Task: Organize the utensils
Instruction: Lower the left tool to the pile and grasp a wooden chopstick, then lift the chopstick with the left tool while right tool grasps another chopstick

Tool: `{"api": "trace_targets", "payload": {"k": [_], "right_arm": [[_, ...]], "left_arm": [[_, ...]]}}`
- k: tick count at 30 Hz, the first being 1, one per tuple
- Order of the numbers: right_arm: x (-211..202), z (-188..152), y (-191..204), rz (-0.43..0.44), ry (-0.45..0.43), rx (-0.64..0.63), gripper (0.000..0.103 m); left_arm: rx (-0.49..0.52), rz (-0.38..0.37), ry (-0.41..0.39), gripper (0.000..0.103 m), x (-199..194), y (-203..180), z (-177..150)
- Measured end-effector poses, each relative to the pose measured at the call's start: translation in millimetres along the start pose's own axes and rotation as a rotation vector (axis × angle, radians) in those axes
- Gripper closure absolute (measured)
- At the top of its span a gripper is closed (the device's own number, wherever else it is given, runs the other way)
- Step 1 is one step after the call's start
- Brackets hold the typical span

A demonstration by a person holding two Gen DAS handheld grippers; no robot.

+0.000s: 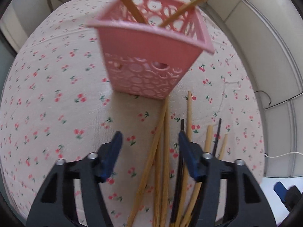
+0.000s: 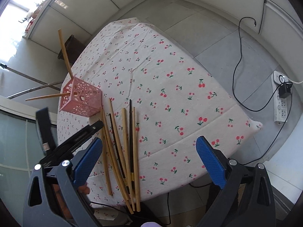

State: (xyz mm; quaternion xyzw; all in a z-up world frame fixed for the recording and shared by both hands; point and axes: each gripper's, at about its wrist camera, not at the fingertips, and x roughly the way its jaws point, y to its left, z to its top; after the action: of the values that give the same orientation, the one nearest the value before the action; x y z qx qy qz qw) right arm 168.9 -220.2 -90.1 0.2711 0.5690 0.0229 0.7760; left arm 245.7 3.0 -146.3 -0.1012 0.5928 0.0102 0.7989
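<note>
**Left gripper being lowered over the loose chopsticks**

The pick-up step is judged to be in hand. The left gripper [image 1: 149, 138] is being held steeply downward over the chopsticks [image 1: 161, 151] that are lying loose on the cherry-print tablecloth [image 1: 47, 94]. Its jaws are being kept partly spread, with several bamboo sticks showing in the gap between them; nothing is being pinched, and no pad is seen pressing on a stick. A dark chopstick [image 1: 182, 128] is lying just beside the right-hand finger.

The right gripper [image 2: 149, 160] is being held above the table edge with its jaws spread wide and nothing between them; the same bundle [image 2: 123, 147] is lying below and to its left.

The pink basket [image 1: 149, 56] is standing upright just beyond the sticks, with two chopsticks [image 1: 176, 13] already leaning out of it.

For the next move, one stick would probably need to be singled out and the jaws closed on it, since the sticks are lying crossed and touching; lifting and tipping into the basket would be called for afterwards.
</note>
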Motion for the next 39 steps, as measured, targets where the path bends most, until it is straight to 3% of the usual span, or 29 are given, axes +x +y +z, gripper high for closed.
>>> {"api": "trace_targets", "payload": {"k": [3, 4, 7, 17, 22, 26, 27, 28, 30, 39], "right_arm": [[2.3, 2.8, -9.5, 0.002, 0.012, 0.033, 0.007], [3.4, 3.6, -12.2, 0.004, 0.016, 0.042, 0.007], [6.5, 5.3, -16.3, 0.016, 0.031, 0.062, 0.007], [20.5, 6.2, -4.8, -0.034, 0.030, 0.032, 0.007], [50.0, 10.6, -0.1, -0.057, 0.079, 0.048, 0.007], [70.7, 14.8, 7.2, -0.082, 0.092, 0.051, 0.008], [75.2, 15.6, 9.6, -0.089, 0.088, 0.048, 0.014], [79.5, 16.0, 12.8, -0.097, 0.086, 0.038, 0.027], [87.0, 15.9, 19.7, -0.126, 0.090, 0.011, 0.036], [108.2, 9.5, 44.2, -0.178, 0.093, -0.069, 0.057]], "left_arm": [[0.034, 0.033, -0.044, 0.074, 4.9, -5.1, 1.2], [0.043, 0.007, -0.042, 0.091, 6.1, -6.7, 1.8], [0.054, -0.041, -0.039, 0.097, 3.1, -12.1, 0.0], [0.050, -0.196, -0.074, 0.098, -42.0, -7.5, -16.6], [0.070, -0.183, -0.107, 0.098, -75.0, 5.1, -30.2], [0.082, -0.167, -0.179, 0.098, -111.0, 15.0, -39.7], [0.081, -0.165, -0.191, 0.098, -116.8, 17.5, -42.6], [0.078, -0.160, -0.200, 0.098, -121.1, 19.0, -45.2], [0.074, -0.146, -0.213, 0.098, -129.0, 24.7, -50.6], [0.060, -0.129, -0.236, 0.098, -139.6, 41.6, -49.7]]}}
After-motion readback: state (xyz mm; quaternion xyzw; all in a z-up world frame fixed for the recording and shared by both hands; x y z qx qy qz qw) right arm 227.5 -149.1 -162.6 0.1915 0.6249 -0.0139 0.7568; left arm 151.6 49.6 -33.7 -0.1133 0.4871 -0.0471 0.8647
